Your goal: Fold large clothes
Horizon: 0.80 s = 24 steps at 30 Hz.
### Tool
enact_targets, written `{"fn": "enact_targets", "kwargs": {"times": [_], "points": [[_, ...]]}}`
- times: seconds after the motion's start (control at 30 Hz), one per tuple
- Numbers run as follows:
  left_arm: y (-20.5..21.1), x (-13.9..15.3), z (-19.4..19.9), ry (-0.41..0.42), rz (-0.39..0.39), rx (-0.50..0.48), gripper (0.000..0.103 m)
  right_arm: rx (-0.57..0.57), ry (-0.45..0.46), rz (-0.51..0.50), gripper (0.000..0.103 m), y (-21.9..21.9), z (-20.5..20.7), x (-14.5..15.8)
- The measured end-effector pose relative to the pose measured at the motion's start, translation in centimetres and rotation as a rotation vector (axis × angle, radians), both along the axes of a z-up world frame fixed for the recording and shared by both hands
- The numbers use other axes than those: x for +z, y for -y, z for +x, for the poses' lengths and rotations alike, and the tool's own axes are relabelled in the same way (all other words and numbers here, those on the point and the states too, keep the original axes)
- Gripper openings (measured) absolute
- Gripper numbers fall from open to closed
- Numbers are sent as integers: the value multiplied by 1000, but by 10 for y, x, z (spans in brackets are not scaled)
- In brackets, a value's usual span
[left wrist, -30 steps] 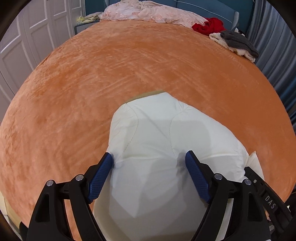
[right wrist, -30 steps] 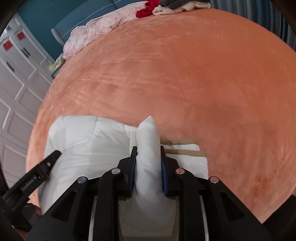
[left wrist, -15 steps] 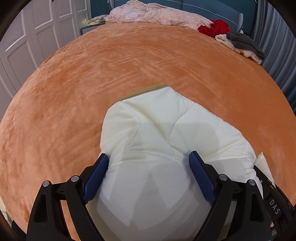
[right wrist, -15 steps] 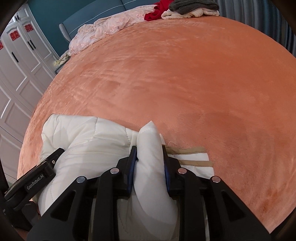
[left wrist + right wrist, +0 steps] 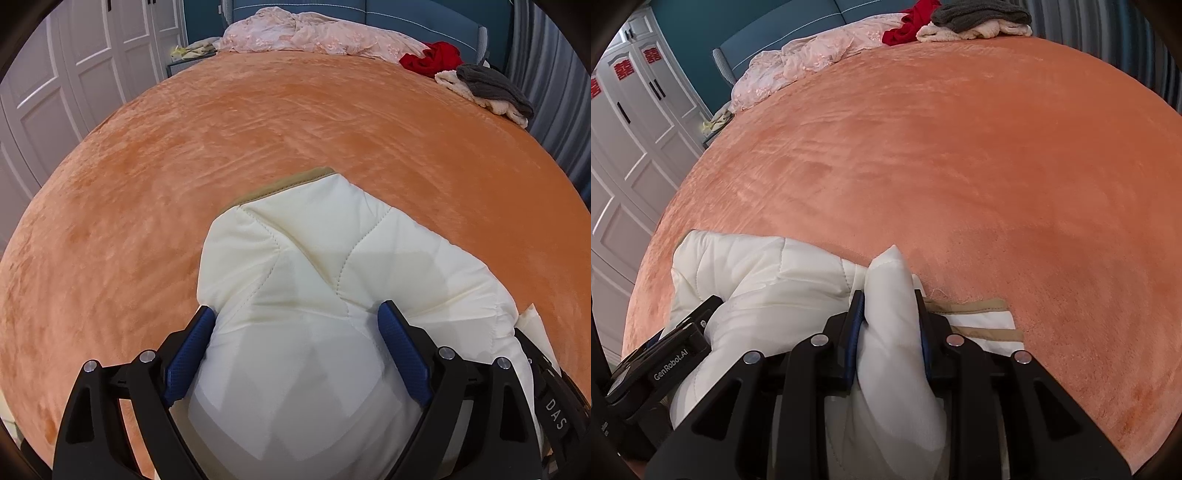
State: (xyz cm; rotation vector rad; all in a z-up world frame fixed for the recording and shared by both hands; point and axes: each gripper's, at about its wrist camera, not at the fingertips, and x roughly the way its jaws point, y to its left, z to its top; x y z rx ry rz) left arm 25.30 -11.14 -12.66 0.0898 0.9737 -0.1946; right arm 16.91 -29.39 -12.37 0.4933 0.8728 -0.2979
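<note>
A cream quilted jacket [image 5: 314,240] with tan trim [image 5: 291,182] lies bunched at the near edge of the orange bed. My left gripper [image 5: 295,308] points down over it, jaws wide; the puffy bulk swells up between the blue pads, which lie against its sides without pinching. In the right wrist view the jacket [image 5: 757,266] lies to the left, tan bands [image 5: 982,306] to the right. My right gripper [image 5: 888,295] is shut on an upright fold [image 5: 886,269] of the jacket. The left gripper's body [image 5: 665,365] shows at the lower left.
The orange plush blanket [image 5: 295,122] stretches far ahead. At its far end lie a pink cloth [image 5: 314,33], a red garment [image 5: 428,59] and a grey and cream pile [image 5: 487,88]. White wardrobe doors [image 5: 74,74] stand left, a curtain [image 5: 554,92] right.
The left gripper has sunk closer to the jacket and its jaws have spread a little wider around the bulk. The right gripper keeps its hold on the fold, hardly moved.
</note>
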Motion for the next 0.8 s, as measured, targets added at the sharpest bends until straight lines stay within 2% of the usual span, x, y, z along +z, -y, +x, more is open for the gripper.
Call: {"fn": "enact_targets", "kwargs": {"times": [0.4, 0.57, 0.6, 0.7, 0.8], "points": [[1, 0, -2, 17, 8, 4, 89, -20, 28, -35, 25, -4, -3, 2], [-3, 6, -5, 17, -4, 4, 89, -32, 67, 17, 30, 4, -13, 8], [-5, 10, -7, 16, -6, 4, 89, -46, 71, 29, 34, 7, -17, 13], [-13, 23, -18, 13, -7, -9, 89, -97, 130, 2, 38, 7, -45, 42], [-29, 38, -38, -3, -68, -9, 88, -73, 157, -52, 39, 0, -70, 68]]}}
